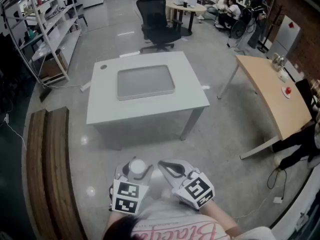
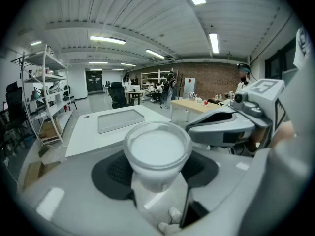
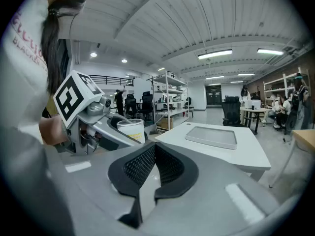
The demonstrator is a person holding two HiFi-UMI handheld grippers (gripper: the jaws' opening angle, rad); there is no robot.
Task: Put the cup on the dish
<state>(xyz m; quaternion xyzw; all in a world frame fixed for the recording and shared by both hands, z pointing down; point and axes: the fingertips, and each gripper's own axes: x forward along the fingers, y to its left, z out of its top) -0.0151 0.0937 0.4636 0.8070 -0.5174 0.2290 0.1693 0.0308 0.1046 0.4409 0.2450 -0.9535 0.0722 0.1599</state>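
A white cup stands upright between the jaws of my left gripper, which is shut on it, low in the head view and close to the person's body. In the left gripper view the cup fills the space between the dark pads. My right gripper is just right of it, shut with nothing inside; its pads meet at the tips. The dish, a shallow grey rectangular tray, lies on the white table well ahead of both grippers. The tray holds nothing.
A wooden bench runs along the left. A black office chair stands behind the white table, a wooden table is at the right, and metal shelving is at the left. Bare concrete floor lies between me and the table.
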